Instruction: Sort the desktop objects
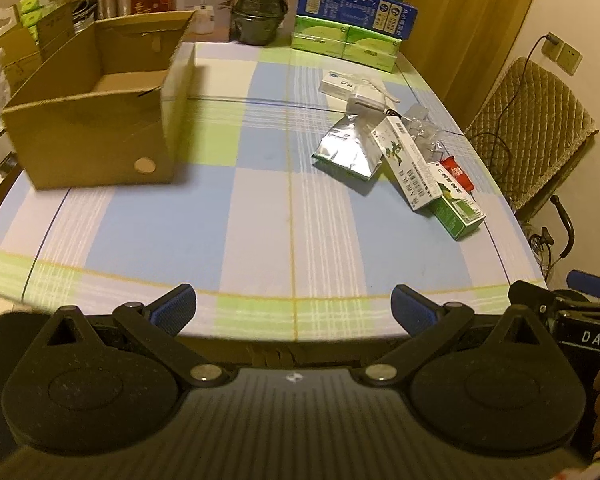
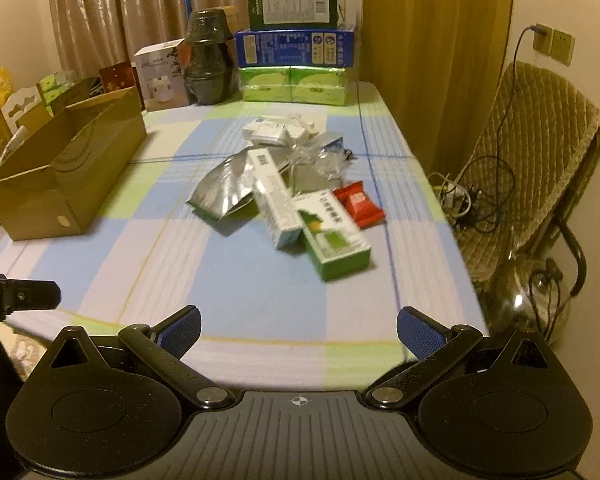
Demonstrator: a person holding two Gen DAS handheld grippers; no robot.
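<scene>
both claws spread wide, items slightly blurred.

ahead of left claw: bare checked worktop, nothing standing between the spread fingers and the far stacks.
left of left claw: open cardboard box on the worktop, its walls blocking a low sideways pass.
ahead of right claw: a strip of bare cloth, then a heap barring the way: green carton, long white carton, foil pouch, red packet, touching or overlapping.
far end: stacked boxes and a dark wrapped bundle close the back edge.
right of right claw: worktop edge, then a padded chair with cables.
</scene>
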